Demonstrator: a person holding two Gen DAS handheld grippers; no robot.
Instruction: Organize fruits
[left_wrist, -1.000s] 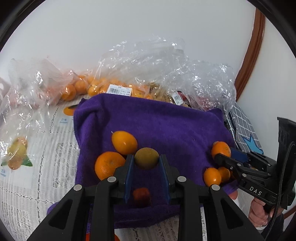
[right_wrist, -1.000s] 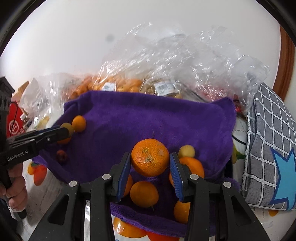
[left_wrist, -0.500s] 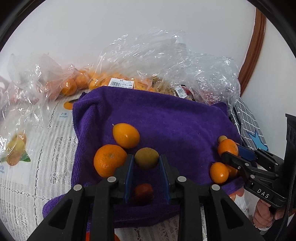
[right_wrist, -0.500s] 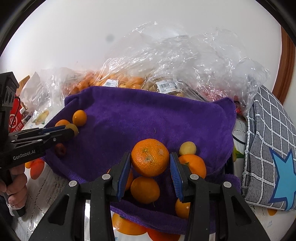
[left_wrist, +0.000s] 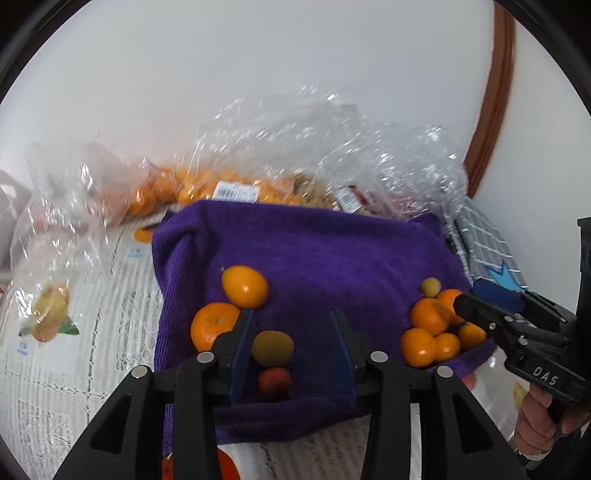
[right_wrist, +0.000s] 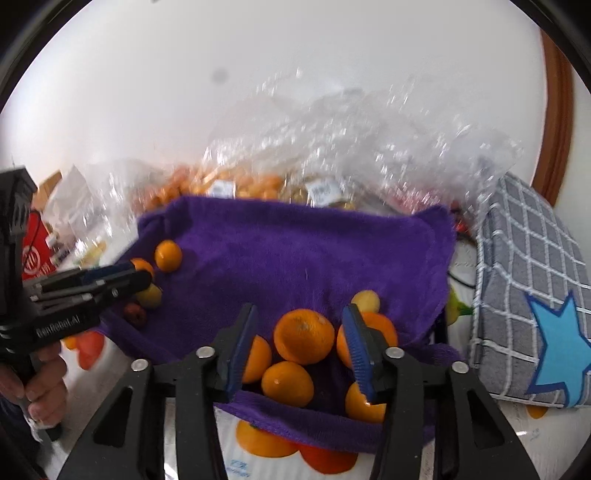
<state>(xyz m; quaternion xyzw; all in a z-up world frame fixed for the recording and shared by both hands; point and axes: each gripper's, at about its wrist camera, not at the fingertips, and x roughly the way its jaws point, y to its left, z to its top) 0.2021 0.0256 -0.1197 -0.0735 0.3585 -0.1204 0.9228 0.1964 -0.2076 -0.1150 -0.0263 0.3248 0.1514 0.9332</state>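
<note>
A purple towel (left_wrist: 332, 251) (right_wrist: 295, 240) lies spread on the table. My left gripper (left_wrist: 293, 332) is opening; a greenish-brown fruit (left_wrist: 272, 347) lies on the towel between its jaws, next to the left pad and well clear of the right one. Close by are a small red fruit (left_wrist: 275, 383), a mandarin (left_wrist: 212, 325) and an oval orange fruit (left_wrist: 244, 286). My right gripper (right_wrist: 300, 321) is also opening. A large mandarin (right_wrist: 303, 341) rests on a pile of oranges (right_wrist: 288, 382) between its pads, which do not press on it. A small yellow fruit (right_wrist: 365, 301) sits behind.
Clear plastic bags of fruit (left_wrist: 207, 188) (right_wrist: 258, 184) crowd the back against the wall. A grey checked cloth with a blue star (right_wrist: 535, 295) lies at the right. The lace tablecloth (left_wrist: 74, 350) surrounds the towel. A red box (right_wrist: 35, 251) is far left.
Both grippers' jaws have spread apart. The greenish-brown fruit and the large mandarin were gripped before and now lie free on the towel. Both views have drawn back a little.
</note>
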